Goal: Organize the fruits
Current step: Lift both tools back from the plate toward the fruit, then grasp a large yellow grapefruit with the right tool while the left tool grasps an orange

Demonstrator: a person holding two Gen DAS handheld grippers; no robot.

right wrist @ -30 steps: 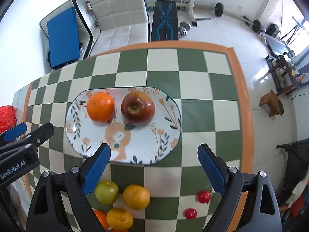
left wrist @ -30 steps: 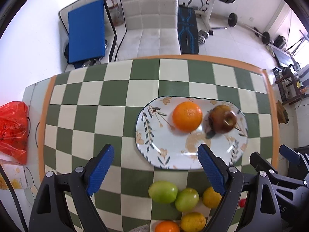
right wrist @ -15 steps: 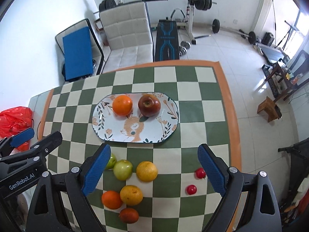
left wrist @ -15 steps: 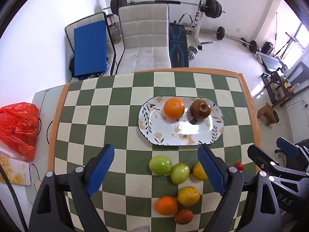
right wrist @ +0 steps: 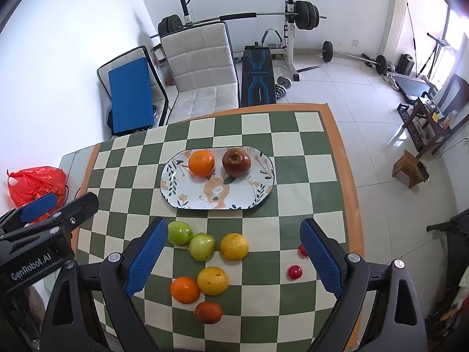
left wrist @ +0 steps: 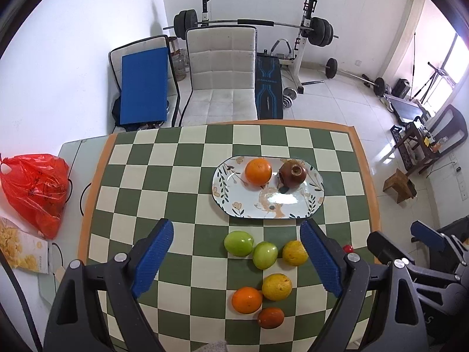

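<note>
An oval flowered plate lies on the checkered table and holds an orange and a dark red apple. Nearer me lie two green fruits, yellow citrus, an orange, a dark red fruit and two small red fruits. My left gripper and right gripper hang open and empty high above this loose group.
A red plastic bag and a snack packet lie off the table's left edge. A white chair, a blue board and weight equipment stand beyond the far edge. A wooden stool stands on the floor at right.
Both grippers have risen and drawn back from the plate, still open. The plate looks smaller and farther away, and the whole loose fruit group has come into view.
</note>
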